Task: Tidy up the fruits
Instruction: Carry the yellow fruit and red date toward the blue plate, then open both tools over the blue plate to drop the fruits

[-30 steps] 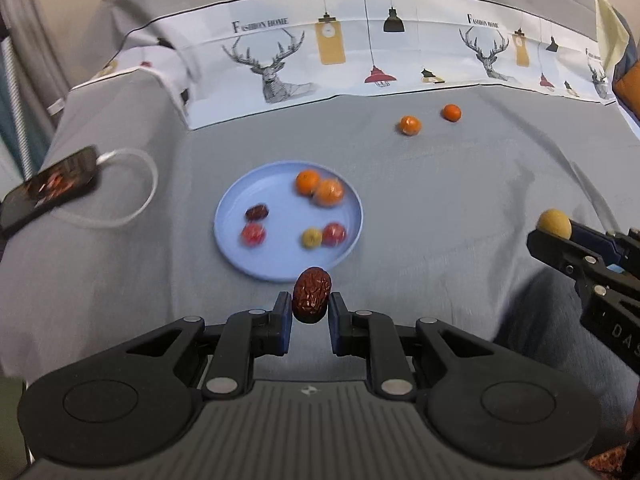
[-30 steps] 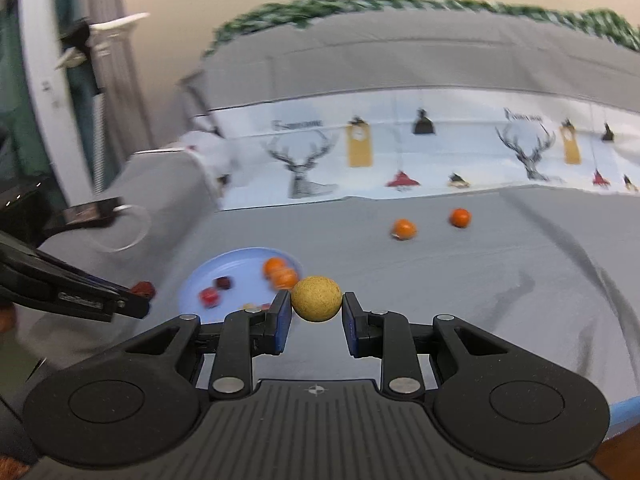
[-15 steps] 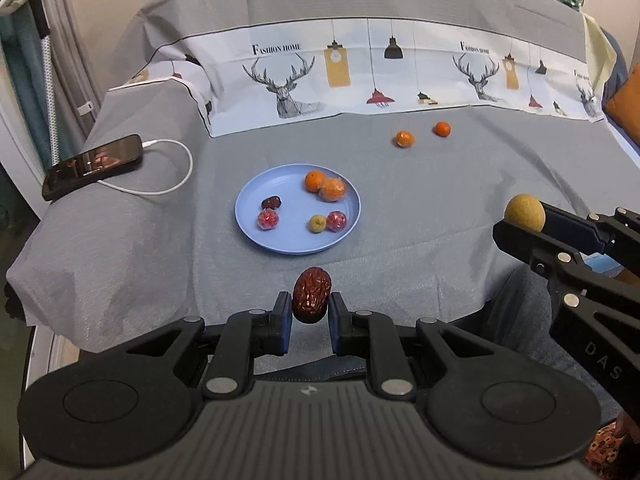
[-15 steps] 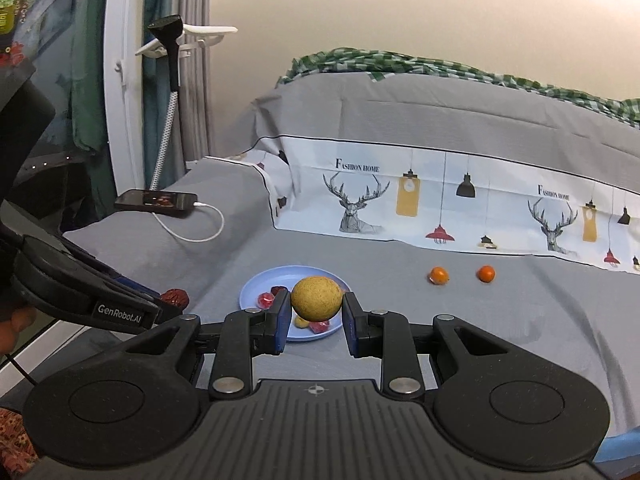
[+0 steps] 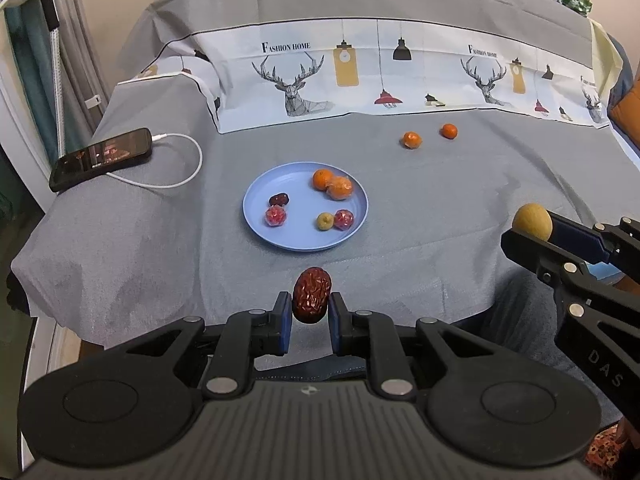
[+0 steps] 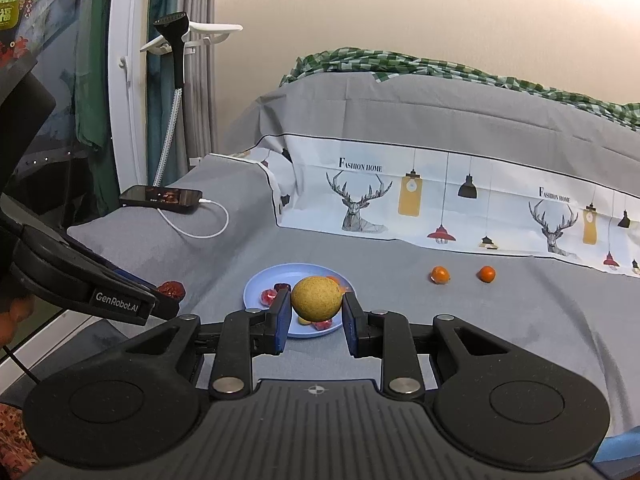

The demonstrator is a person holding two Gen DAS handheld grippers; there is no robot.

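Left gripper (image 5: 310,314): pinching a wrinkled red date (image 5: 312,294), held above the grey sheet's (image 5: 160,232) near edge. Right gripper (image 6: 316,326): clamped on a round yellow-brown fruit (image 6: 316,298). Blue plate (image 5: 260,228): six small fruits; two oranges (image 5: 412,139) lie beyond it.

Red date (image 5: 312,295): wrinkled, glossy skin. Yellow round fruit (image 6: 316,298): matt, finely rough. Blue plate (image 5: 256,216): smooth plastic. Grey bedsheet (image 5: 140,240): matt cloth.

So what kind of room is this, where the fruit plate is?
Most likely a bedroom at home. The blue plate sits on a bed with a grey sheet, a deer-print pillowcase lies behind it, and a phone is charging at the bed's edge.
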